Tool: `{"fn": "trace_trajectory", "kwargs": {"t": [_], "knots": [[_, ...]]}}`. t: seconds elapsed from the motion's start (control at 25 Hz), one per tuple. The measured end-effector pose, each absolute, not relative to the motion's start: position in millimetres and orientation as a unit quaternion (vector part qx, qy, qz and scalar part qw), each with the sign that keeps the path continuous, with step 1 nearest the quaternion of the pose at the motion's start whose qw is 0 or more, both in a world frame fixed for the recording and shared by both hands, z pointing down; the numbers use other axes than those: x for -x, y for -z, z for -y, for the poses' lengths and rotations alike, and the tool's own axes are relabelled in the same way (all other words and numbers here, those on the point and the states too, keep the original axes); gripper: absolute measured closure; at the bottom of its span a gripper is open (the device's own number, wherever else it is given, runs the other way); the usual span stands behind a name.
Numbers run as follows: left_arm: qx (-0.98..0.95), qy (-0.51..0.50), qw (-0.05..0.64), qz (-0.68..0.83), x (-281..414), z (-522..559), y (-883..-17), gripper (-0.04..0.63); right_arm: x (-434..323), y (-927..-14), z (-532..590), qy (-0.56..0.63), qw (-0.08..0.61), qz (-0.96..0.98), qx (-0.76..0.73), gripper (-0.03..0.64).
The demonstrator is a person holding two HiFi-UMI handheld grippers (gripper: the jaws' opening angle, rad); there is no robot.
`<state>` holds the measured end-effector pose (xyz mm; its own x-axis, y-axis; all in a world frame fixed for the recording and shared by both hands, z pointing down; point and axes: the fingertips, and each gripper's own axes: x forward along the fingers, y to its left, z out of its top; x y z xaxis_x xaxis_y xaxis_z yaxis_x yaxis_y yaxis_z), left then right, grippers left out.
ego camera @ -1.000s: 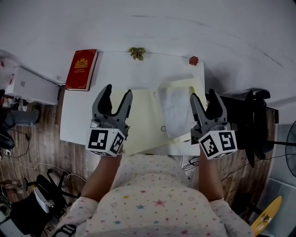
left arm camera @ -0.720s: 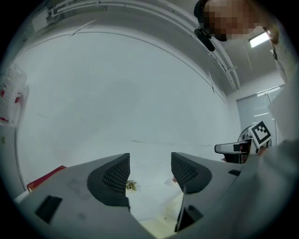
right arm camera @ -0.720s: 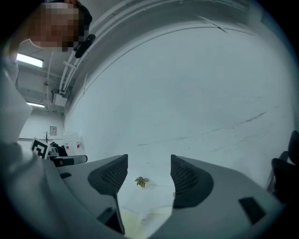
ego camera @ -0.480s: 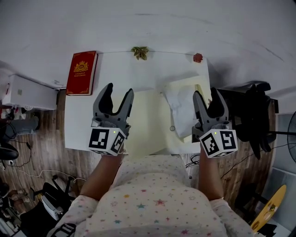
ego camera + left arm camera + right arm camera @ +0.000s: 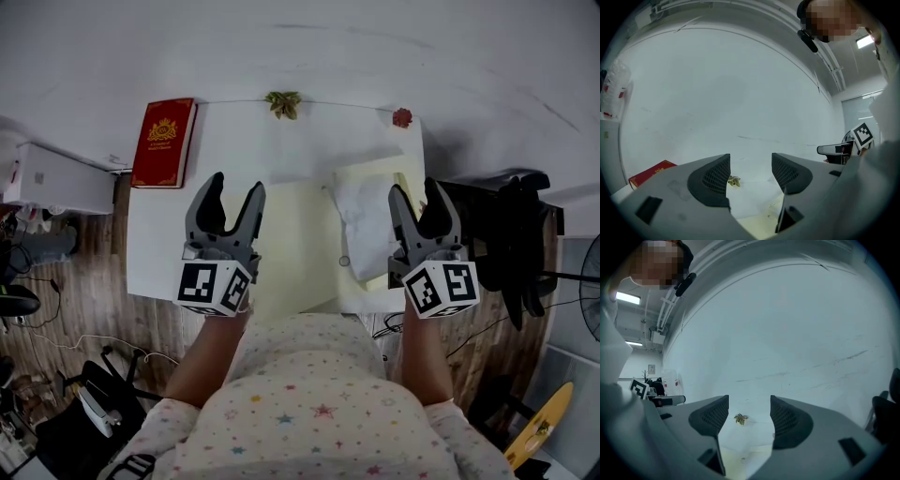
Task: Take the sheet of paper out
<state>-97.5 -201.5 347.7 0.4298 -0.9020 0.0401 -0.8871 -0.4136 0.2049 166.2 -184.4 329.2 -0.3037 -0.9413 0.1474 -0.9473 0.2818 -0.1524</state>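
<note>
The sheet of paper (image 5: 361,225) lies flat on a pale yellow folder (image 5: 281,248) on the right part of the table (image 5: 159,225), its long axis running away from the person. The right tool (image 5: 413,193) is by the sheet's right edge, jaws spread and empty. The left tool (image 5: 234,187) is also spread and holds nothing.

Room: plain white wall (image 5: 375,47), brown wood-plank floor (image 5: 84,300).
White rect. counter (image 5: 155,253) against wall; black office chair (image 5: 511,234) at right; ceiling strip light (image 5: 865,41) lit.
</note>
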Motion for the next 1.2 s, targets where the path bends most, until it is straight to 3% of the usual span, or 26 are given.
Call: {"fn": "trace_trajectory", "kwargs": {"t": [0.72,1.2], "knots": [[-0.832,0.023,0.122,0.541,97,209,-388,0.339,-167,-397,203,-0.152,0.059,0.793,-0.587,0.359],[-0.831,0.011,0.143,0.538,94,208,-421,0.339,-157,-488,202,-0.207,0.136,0.783,-0.571,0.403]]}}
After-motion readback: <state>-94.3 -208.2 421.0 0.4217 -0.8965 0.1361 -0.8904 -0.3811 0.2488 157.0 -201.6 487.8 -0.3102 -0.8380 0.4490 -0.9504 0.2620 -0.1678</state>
